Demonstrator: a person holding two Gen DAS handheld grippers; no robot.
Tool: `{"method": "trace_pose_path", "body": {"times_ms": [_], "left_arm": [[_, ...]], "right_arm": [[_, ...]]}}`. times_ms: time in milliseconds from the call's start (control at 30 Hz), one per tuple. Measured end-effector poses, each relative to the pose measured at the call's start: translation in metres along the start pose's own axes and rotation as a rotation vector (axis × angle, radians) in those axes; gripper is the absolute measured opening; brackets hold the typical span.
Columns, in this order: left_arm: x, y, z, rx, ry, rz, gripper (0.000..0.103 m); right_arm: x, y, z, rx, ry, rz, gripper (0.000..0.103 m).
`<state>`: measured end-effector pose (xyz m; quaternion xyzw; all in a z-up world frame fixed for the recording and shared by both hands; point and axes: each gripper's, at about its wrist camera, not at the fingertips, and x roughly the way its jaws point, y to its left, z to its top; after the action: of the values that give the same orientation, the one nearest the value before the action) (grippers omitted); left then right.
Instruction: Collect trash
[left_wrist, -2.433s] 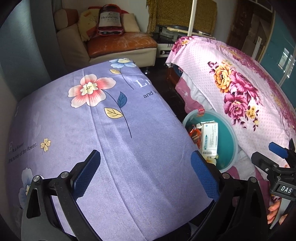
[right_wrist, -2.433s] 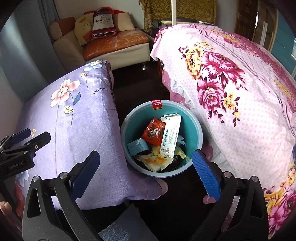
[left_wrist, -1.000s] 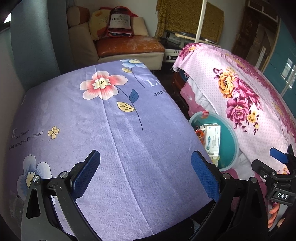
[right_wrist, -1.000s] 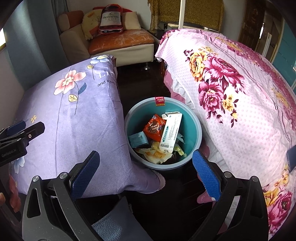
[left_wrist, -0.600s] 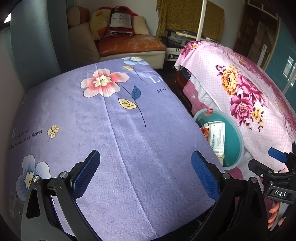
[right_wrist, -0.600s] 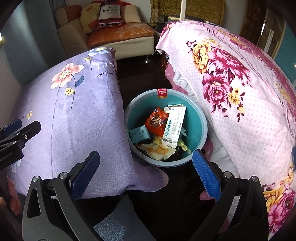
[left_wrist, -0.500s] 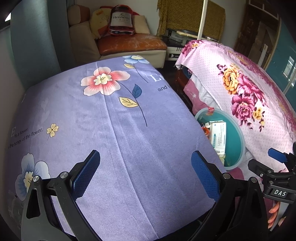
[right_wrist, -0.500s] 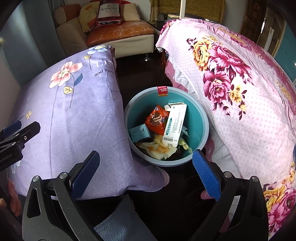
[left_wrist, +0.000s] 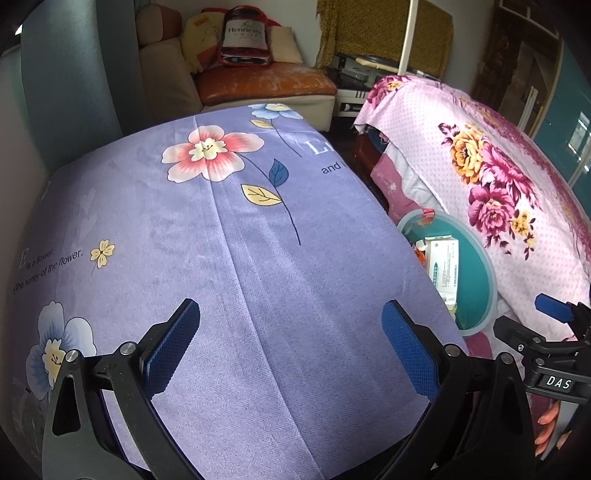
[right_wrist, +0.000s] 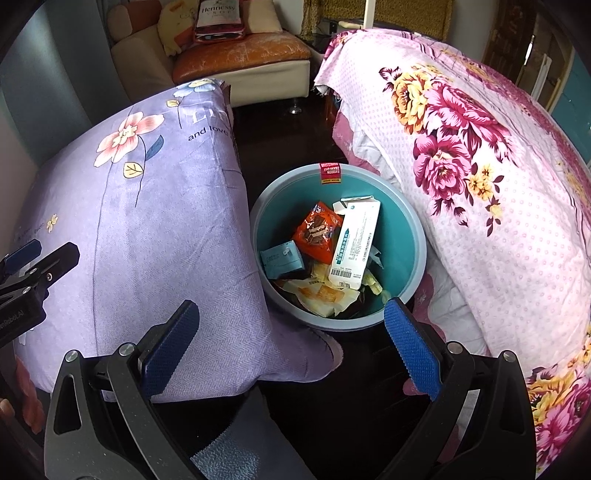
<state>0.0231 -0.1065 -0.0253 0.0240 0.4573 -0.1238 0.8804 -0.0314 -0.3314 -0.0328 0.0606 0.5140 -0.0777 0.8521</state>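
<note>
A teal trash bin (right_wrist: 417, 240) stands on the dark floor between two beds. It holds a white carton (right_wrist: 354, 243), an orange snack wrapper (right_wrist: 317, 230), a small blue box (right_wrist: 282, 258) and yellow wrappers. My right gripper (right_wrist: 291, 345) is open and empty, above the bin's near rim. My left gripper (left_wrist: 291, 345) is open and empty over the purple flowered bedspread (left_wrist: 221, 236). The bin (left_wrist: 484, 258) also shows at the right of the left wrist view, partly hidden by the bed.
A pink flowered bed (right_wrist: 498, 177) lies right of the bin, the purple bed (right_wrist: 140, 221) left of it. A sofa (right_wrist: 236, 51) with cushions and a red bag stands at the back. A grey cloth (right_wrist: 229, 454) lies below the right gripper.
Both views have shifted slightly; the bin sits a little further right in each. Both grippers stay open and empty.
</note>
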Motion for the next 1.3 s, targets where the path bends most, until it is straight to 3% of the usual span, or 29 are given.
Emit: {"method": "trace_pose_path", "body": {"times_ms": [1300], "left_arm": [[0.019,0.014,-0.012,-0.035,0.03,0.001,0.099]], "right_arm": [[0.024,0.019,0.002,-0.049,0.062,-0.012,0.096]]}}
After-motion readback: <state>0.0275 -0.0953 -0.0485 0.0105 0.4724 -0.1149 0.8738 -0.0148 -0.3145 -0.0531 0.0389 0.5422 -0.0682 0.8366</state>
